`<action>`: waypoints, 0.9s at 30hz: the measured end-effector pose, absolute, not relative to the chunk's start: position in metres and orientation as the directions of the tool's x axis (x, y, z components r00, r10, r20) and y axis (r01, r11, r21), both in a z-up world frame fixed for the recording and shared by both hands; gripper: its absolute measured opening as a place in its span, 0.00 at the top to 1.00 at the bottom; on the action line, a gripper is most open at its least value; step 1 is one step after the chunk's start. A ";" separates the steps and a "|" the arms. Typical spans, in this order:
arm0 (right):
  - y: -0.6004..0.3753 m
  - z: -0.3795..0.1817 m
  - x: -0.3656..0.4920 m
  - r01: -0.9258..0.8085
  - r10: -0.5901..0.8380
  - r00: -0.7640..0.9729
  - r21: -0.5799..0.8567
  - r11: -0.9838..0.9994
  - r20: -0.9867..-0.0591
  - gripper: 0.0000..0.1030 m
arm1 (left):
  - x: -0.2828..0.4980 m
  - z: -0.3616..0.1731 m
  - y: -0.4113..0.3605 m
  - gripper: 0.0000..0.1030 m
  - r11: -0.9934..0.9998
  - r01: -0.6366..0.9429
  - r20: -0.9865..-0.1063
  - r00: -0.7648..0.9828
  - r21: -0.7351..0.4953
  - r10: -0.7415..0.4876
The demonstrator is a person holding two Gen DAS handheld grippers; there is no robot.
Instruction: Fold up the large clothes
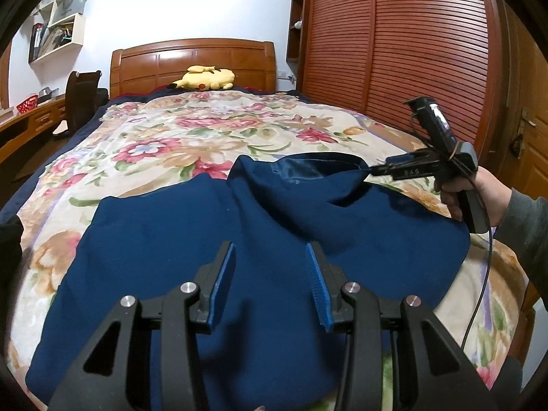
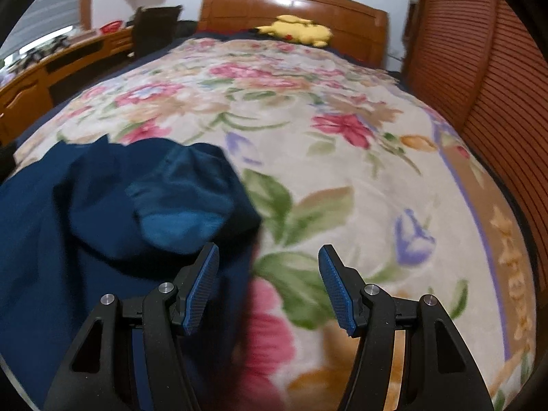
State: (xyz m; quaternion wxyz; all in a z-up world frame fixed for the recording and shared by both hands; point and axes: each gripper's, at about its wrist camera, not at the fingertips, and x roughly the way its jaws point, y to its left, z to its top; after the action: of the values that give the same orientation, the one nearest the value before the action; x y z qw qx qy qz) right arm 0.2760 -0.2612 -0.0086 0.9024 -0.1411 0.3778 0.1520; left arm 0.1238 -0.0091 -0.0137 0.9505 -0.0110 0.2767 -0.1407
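A large dark blue garment [image 1: 191, 257] lies spread on the flowered bedspread [image 1: 171, 133], with a raised fold and shiny lining at its far right part. My left gripper [image 1: 270, 250] is open and empty, hovering over the garment's middle. My right gripper [image 1: 371, 170] shows in the left wrist view at the garment's raised right edge. In the right wrist view the right gripper [image 2: 269, 251] is open and empty, with the garment [image 2: 102, 212] to its left and its left finger over the garment's edge.
A yellow plush toy [image 1: 207, 78] lies by the wooden headboard [image 1: 191, 58]. A slatted wooden wardrobe [image 1: 394, 41] stands along the right of the bed. A desk [image 2: 51, 68] and a dark chair [image 1: 80, 99] stand on the left.
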 end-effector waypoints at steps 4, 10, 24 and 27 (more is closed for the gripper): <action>-0.237 -0.026 0.287 -0.460 0.177 0.617 -0.170 0.871 -0.767 0.40 | 0.123 -0.015 -0.011 0.60 0.960 0.262 -0.527 0.804 -0.101 -0.275; -0.212 -0.045 0.325 -0.481 0.170 0.575 -0.163 0.861 -0.800 0.40 | 0.124 -0.018 -0.012 0.60 0.962 0.255 -0.540 0.799 -0.093 -0.264; -0.213 -0.040 0.338 -0.474 0.245 0.590 -0.084 0.877 -0.770 1.00 | 0.127 -0.025 -0.008 0.60 0.967 0.242 -0.568 0.785 -0.086 -0.247; -0.223 -0.020 0.332 -0.434 0.239 0.661 -0.102 0.895 -0.711 1.00 | 0.125 -0.026 -0.007 0.60 0.967 0.239 -0.571 0.784 -0.087 -0.245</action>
State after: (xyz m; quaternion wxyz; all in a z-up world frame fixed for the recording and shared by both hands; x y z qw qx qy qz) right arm 0.3315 -0.2234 -0.0198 0.9017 -0.1327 0.3667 0.1867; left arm 0.1254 -0.0073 -0.0262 0.9443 -0.0047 0.3030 -0.1282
